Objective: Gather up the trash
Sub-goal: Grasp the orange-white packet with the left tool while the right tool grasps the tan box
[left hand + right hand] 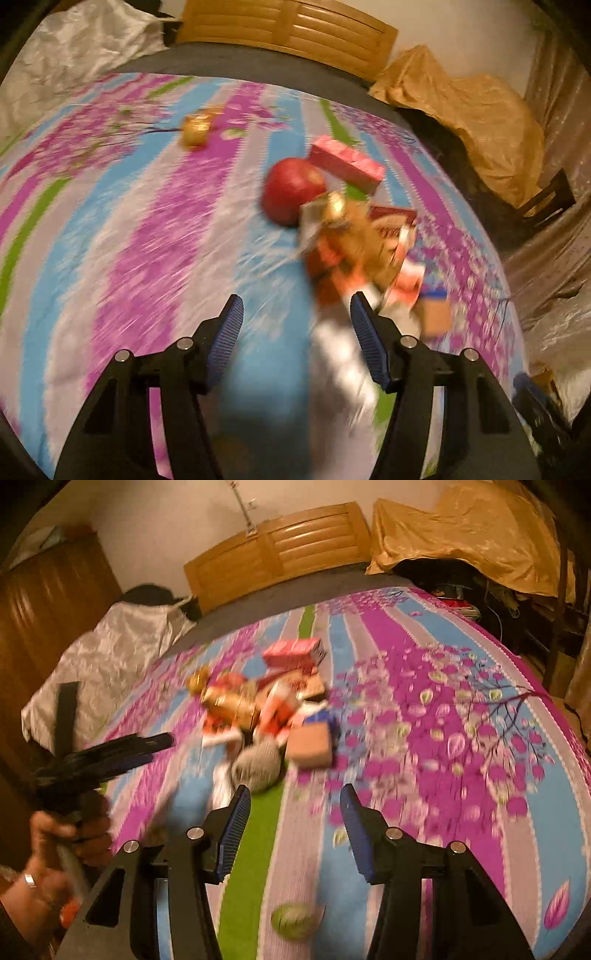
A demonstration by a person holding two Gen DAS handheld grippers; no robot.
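A blurred heap of trash lies on the flowered striped bedsheet. It holds orange and red wrappers, a pink box, a tan block and a grey crumpled ball. A red apple rests against the heap. A gold foil wrapper lies apart, farther up the bed. My left gripper is open just short of the heap, nothing between its pads. My right gripper is open too, below the grey ball.
A wooden headboard ends the bed. White satin cloth covers something on the left, gold cloth covers furniture on the right. A hand holds the left gripper at the right wrist view's left edge. A wardrobe stands behind.
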